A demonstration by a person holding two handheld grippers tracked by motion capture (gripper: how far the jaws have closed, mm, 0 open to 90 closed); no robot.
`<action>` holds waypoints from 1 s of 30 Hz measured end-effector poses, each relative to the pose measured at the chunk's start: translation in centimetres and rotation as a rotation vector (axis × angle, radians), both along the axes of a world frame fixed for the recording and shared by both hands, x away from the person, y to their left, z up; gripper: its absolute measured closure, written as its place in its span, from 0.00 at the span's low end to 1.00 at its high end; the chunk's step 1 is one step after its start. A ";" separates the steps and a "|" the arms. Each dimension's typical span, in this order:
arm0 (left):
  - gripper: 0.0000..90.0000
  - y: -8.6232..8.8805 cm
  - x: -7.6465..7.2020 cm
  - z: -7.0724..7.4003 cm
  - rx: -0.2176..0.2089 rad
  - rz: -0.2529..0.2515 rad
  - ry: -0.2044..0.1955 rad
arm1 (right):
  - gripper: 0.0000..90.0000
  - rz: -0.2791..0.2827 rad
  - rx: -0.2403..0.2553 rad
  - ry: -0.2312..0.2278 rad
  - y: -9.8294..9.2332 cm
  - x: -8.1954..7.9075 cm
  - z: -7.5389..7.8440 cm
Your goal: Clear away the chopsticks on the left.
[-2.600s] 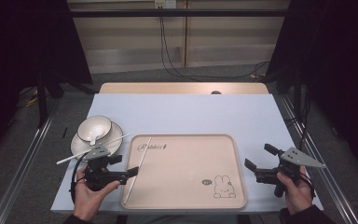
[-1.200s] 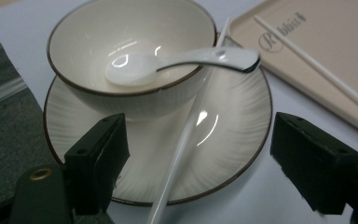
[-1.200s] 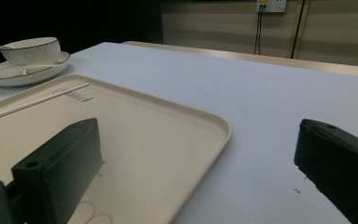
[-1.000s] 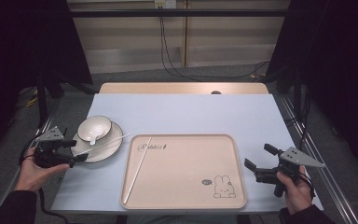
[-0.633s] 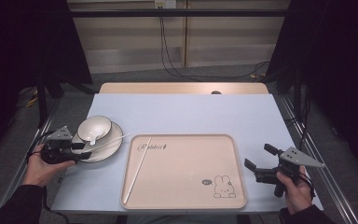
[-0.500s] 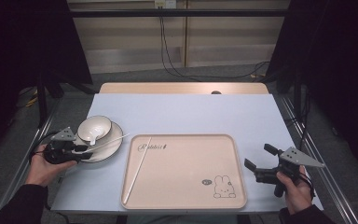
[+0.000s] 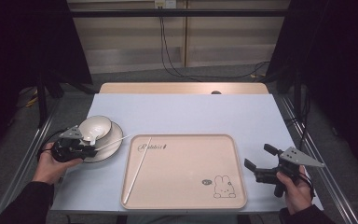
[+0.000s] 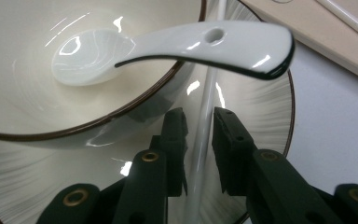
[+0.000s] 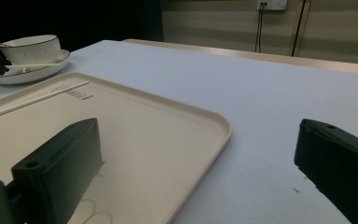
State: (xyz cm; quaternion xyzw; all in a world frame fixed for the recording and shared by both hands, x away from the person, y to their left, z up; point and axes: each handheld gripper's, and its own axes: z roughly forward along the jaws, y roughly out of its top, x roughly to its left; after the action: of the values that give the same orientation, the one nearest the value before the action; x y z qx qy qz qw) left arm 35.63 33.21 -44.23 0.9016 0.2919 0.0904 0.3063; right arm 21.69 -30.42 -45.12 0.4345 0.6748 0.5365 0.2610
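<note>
A white bowl (image 7: 94,128) with a white spoon (image 8: 168,44) in it stands on a brown-rimmed plate (image 7: 103,156) at the table's left. A white chopstick (image 8: 207,102) lies across the plate, its tip pointing toward the tray. My left gripper (image 8: 199,116) reaches over the plate's left side; its jaws have just been closing and now pinch this chopstick between the pads. In the high view the left gripper (image 7: 91,150) is low over the plate. A second chopstick (image 7: 137,170) lies on the beige tray (image 7: 182,184). My right gripper (image 7: 261,163) rests open right of the tray, holding nothing.
The tray has a rabbit picture (image 7: 223,186) near its front right corner. The pale blue table (image 7: 191,114) stretches bare behind the tray. Dark frame posts and cables stand beyond the far edge. In the right gripper view the tray's rim (image 9: 214,140) lies just ahead.
My left gripper went from the tray's left edge out to the left, then in over the plate, and its jaws narrowed onto the chopstick. The right gripper stayed still.
</note>
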 end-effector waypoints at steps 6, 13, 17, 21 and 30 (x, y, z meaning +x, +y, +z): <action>0.90 -0.7 0.1 0.0 0.011 -0.017 0.004 | 0.01 0.002 0.000 0.000 0.0 0.0 0.0; 0.94 -0.7 -0.2 0.0 -0.003 -0.016 0.019 | 0.01 0.000 0.000 -0.001 0.0 0.0 0.0; 0.94 -0.6 -0.3 0.1 -0.011 -0.015 0.028 | 0.01 0.001 0.001 -0.001 0.0 0.0 0.0; 0.94 -0.7 -0.7 0.4 -0.050 0.010 0.029 | 0.01 0.001 0.001 0.000 0.0 0.0 0.0; 0.94 -1.0 -2.0 1.4 -0.117 0.032 0.042 | 0.01 0.001 0.000 -0.001 0.0 0.0 0.0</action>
State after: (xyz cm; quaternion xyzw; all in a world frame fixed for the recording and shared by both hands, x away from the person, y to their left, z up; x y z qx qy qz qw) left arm 33.62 32.19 -42.83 0.8791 0.3175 0.0590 0.3505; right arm 21.68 -30.39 -45.11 0.4338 0.6747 0.5371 0.2610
